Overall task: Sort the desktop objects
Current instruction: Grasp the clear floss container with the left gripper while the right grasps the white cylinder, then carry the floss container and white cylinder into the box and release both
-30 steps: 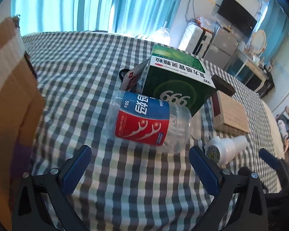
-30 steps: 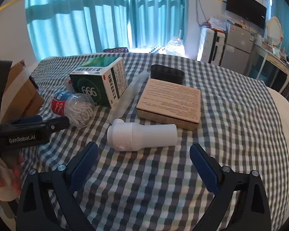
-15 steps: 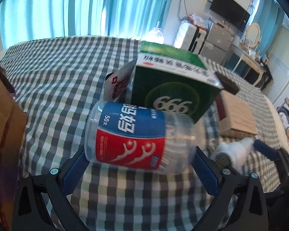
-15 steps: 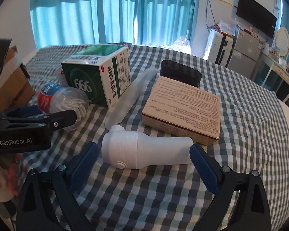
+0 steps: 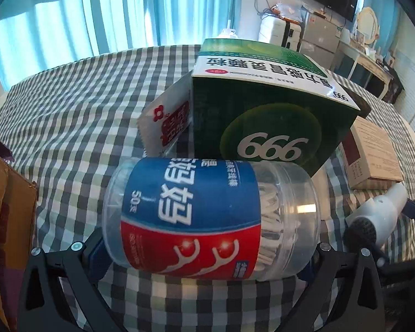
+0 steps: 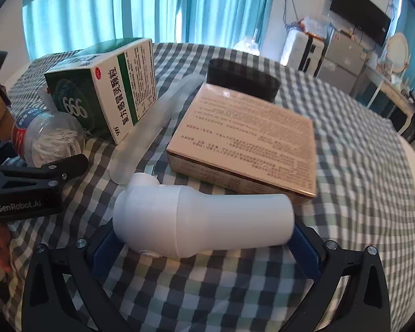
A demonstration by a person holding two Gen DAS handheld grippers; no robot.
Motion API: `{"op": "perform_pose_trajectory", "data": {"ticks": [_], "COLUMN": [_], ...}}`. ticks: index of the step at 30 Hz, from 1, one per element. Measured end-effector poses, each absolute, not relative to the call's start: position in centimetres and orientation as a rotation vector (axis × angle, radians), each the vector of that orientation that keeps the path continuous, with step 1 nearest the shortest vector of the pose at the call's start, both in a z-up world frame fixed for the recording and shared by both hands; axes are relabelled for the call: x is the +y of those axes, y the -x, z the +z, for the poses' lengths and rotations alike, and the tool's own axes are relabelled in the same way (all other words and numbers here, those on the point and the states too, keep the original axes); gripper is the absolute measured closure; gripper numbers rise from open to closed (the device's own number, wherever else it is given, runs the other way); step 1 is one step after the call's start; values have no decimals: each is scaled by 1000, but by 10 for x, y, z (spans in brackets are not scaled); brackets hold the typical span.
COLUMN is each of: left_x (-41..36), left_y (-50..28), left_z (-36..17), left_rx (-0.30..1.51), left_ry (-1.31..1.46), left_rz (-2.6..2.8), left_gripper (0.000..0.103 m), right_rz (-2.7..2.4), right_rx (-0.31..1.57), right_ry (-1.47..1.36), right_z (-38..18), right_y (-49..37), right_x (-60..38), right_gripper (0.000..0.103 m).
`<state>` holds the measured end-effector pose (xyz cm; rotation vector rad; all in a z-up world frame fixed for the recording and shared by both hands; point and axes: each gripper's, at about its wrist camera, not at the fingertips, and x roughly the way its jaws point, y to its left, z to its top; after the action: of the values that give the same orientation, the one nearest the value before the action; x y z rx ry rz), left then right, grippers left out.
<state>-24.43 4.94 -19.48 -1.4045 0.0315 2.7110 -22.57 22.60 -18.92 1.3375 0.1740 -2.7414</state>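
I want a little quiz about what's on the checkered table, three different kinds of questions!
1. True or false: the clear plastic floss-pick jar with the blue and red label lies on its side.
2. What lies between the right gripper's fingers? A) a banana B) the white plastic handheld device C) a spoon
3. Which number is printed on the green cardboard medicine box?

Key: 1 true; 2 B; 3 999.

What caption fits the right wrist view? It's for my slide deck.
Right gripper, jaws opening, straddles a white handheld device lying on the checkered cloth before a tan box.
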Motion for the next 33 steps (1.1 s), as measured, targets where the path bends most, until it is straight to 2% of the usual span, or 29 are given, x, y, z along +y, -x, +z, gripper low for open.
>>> {"op": "perform_pose_trajectory", "data": {"ticks": [2, 3, 13, 16, 20, 24, 28, 33], "left_x": [47, 43, 6, 2, 1, 2, 6, -6], "left_y": [240, 234, 176, 155, 130, 105, 87, 69], "left_z": [-193, -192, -171, -154, -126, -95, -69, -40], "left_rx": [51, 47, -32, -25, -13, -16, -14, -68], "left_ry": [1420, 1418, 1505, 1483, 1413, 1337, 1269, 1208], "left_rz": [2709, 2706, 2640, 2646, 2658, 2674, 2699, 2740], "left_gripper": [11, 12, 14, 14, 14, 14, 14, 14], "right_rz": [-2747, -2748, -2714, -2744, -2746, -2798, -2823, -2875], "right_rx": [88, 55, 38, 32, -103, -109, -197, -145], "right_ry": [-1307, -1291, -1371, -1362, -1329, -1296, -1198, -1120], "right_z": [-185, -182, -170, -151, -131, -109, -77, -44], "right_y": [223, 222, 180, 161, 140, 112, 86, 59], "right_x": [231, 232, 222, 217, 218, 216, 224, 217], "right_gripper": [1, 2, 3, 3, 3, 3, 3, 3]}}
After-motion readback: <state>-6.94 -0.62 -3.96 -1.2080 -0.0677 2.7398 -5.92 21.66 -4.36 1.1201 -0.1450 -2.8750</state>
